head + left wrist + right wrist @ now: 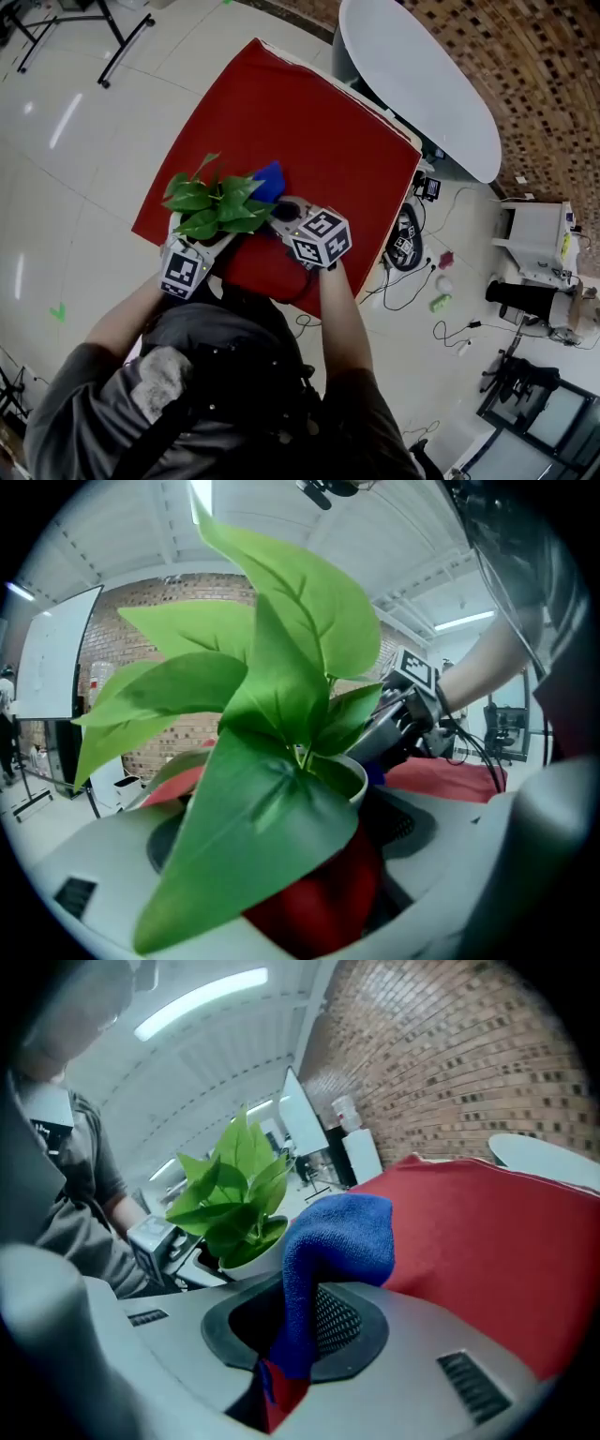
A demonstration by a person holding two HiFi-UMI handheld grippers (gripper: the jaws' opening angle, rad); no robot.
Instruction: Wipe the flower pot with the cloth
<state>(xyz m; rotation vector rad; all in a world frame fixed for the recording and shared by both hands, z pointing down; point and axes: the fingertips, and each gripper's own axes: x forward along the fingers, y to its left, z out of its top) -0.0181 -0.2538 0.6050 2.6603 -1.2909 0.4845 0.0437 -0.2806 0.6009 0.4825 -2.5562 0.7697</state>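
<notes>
Red worktop (309,122), near edge: left gripper (204,246) jaws clamp the flower pot (354,778), right gripper (286,214) jaws pinch the cloth (333,1241) beside it; a hard wipe could twist the pot loose.

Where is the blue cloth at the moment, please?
The cloth is pinched in the right gripper, sticking up beside the flower pot at the near edge of the red table; in the head view it lies just right of the leaves.
</notes>
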